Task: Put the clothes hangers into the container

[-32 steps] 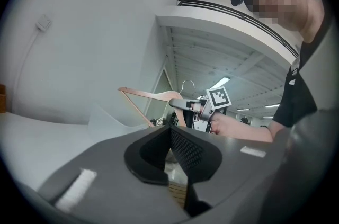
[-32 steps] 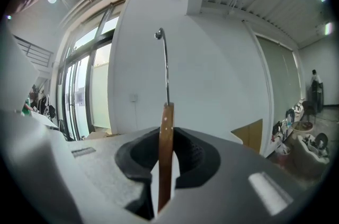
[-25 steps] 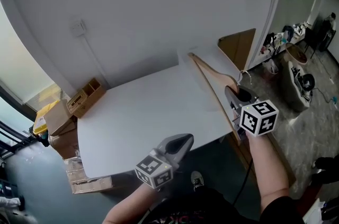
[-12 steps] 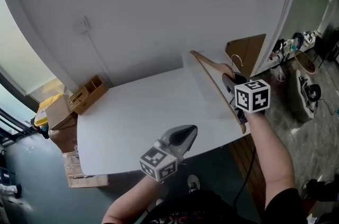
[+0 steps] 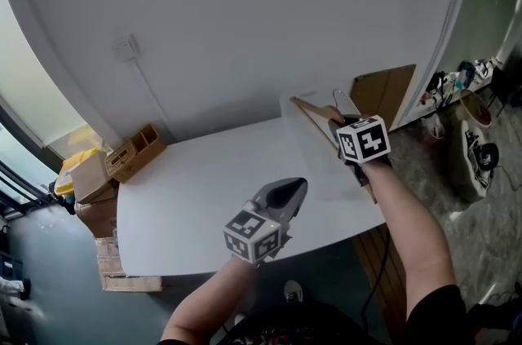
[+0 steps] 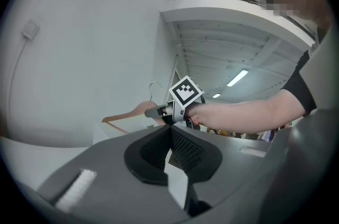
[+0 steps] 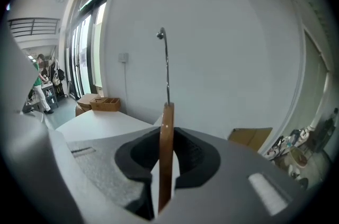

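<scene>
A wooden box [image 5: 135,149] sits at the left end of the white table [image 5: 196,180], with cardboard boxes [image 5: 91,188] just beyond that edge.

Near the table's front edge, the left gripper [image 5: 295,188] hovers above the bare tabletop and points toward the right gripper. Its jaws are closed together with nothing between them.

Toward the right end of the table stands the container [image 5: 310,160], a pale translucent box.

The hanger [image 5: 314,113] is held over the container. It is flat, light-brown wood with gently sloping shoulders and a thin silver wire hook [image 7: 166,64] at the middle. In the head view it lies slantwise, one arm reaching toward the container's far left corner. In the left gripper view that arm's end dips close to the container's top. No view shows whether it touches the container.

The right gripper [image 5: 341,123] is clamped on the hanger at its middle. In its own view the wood stands edge-on as a narrow upright strip pinched between the black pads, with the hook rising straight above it.

A brown board [image 5: 387,90] leans against the wall beyond the table's right end.
</scene>
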### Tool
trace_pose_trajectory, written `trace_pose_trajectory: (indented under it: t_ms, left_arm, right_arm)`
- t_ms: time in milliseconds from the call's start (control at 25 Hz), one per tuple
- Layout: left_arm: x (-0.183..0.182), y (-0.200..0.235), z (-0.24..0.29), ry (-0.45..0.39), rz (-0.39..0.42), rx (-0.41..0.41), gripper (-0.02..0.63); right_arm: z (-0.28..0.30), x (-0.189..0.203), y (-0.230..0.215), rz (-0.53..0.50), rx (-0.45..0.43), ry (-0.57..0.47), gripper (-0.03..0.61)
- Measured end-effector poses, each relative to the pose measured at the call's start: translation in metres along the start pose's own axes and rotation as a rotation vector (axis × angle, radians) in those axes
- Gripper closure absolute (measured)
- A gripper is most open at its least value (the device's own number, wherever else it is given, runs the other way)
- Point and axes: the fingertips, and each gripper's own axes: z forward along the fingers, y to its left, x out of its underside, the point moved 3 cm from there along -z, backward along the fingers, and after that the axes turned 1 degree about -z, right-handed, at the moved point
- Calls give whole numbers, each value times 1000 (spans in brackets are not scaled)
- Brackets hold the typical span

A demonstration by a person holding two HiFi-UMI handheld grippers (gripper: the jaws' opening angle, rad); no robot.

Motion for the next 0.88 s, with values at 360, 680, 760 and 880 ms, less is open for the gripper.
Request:
trace_pose_trajectory:
  t_ms: [360,680,760,880]
  left_arm:
    - [5,16,54,40,-3,-10,609]
    - [12,25,72,56,-27,-23,609]
    - [15,28,72,62,-28,-31,609]
    - [19,30,70,72,-30,-47,609]
  right_arm:
    - [43,11,-10,-158,18,141,522]
    - [75,17,0,-326,-17,216,522]
    - [84,21,2,-358,-18,238,520]
    - [93,30,5,-405,-18,267,522]
